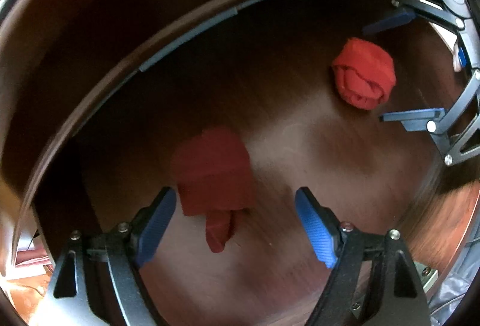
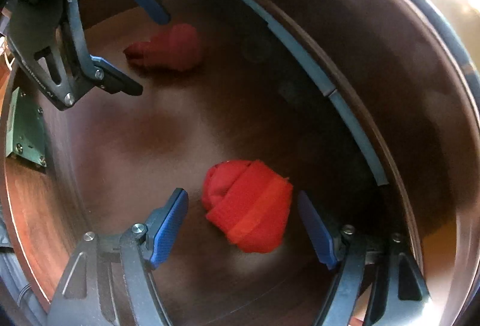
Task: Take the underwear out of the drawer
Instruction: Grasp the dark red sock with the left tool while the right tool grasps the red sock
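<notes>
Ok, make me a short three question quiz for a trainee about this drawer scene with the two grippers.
1. How many rolled red fabric bundles lie on the brown wooden drawer floor?
2. True or false: the right gripper is clamped on a bundle.
3. Which gripper straddles the shaded, darker red bundle: A left, B right?

Key
1. Two: the shaded one and the brighter red bundle.
2. False; its blue pads stand clear of the cloth.
3. A, the left gripper, jaws also open.
</notes>
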Available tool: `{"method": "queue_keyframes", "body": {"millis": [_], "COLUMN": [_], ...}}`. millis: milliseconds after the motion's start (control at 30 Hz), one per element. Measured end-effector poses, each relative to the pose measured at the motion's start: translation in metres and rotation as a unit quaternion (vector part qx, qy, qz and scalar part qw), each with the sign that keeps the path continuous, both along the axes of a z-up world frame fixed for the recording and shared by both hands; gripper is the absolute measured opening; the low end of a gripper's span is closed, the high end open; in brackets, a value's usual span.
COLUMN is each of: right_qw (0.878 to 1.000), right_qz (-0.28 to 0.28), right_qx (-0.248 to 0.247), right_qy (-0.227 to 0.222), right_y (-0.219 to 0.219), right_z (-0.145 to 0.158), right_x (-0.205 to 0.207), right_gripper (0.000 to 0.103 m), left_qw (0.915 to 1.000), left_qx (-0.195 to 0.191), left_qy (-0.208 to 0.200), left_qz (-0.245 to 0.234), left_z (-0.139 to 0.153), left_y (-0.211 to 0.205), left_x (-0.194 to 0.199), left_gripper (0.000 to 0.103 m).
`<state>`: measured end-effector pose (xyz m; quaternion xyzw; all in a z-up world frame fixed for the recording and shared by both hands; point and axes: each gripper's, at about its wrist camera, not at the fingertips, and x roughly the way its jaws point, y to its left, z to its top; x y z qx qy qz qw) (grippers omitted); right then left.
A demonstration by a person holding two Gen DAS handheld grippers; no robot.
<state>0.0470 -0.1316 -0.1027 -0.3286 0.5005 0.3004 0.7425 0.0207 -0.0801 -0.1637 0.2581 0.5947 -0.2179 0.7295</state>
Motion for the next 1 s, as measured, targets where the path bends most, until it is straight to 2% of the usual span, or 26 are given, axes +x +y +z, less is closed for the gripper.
{"method": "queue_keyframes", "body": {"millis": [33,267,400,600,667,700,867,1000], "right_qw": [1.000,1.000,0.999,0.999,0.999,0.999,0.999,0.998], "right_qz": [0.002,-0.003,-0.016,-0.024,-0.024,-0.022,0.000,-0.002], "right_qx": [-0.004,-0.009,-0.016,-0.023,-0.026,-0.028,-0.030,-0.025], "right_qy": [0.005,0.019,0.030,0.038,0.038,0.037,0.044,0.050], "right_y": [0.010,0.024,0.005,0.009,0.011,0.012,0.017,0.017], "right_z": [-0.003,-0.010,-0.016,-0.015,-0.014,-0.015,-0.019,-0.015], "right_x": [0.011,0.020,0.020,0.020,0.021,0.022,0.015,0.019], "right_gripper": [0.077,0.077,0.069,0.063,0.062,0.060,0.058,0.059], "left_qw": [1.0000,1.0000,0.9999,0.9998,0.9998,0.9997,0.9991,0.9994], "left_qx": [0.002,0.008,0.013,0.014,0.013,0.016,0.020,0.020], "left_qy": [0.003,0.002,0.001,0.010,0.015,0.018,0.026,0.023], "left_qz": [-0.001,0.003,-0.001,-0.002,-0.004,-0.007,-0.027,-0.018], "left_z": [-0.002,-0.010,-0.011,-0.011,-0.013,-0.014,-0.013,-0.015], "left_y": [-0.001,-0.010,-0.014,-0.009,-0.009,-0.009,-0.014,-0.017], "left_x": [0.005,0.013,0.002,0.009,0.009,0.008,0.002,0.005], "left_gripper": [0.083,0.083,0.082,0.059,0.045,0.035,0.035,0.043]}}
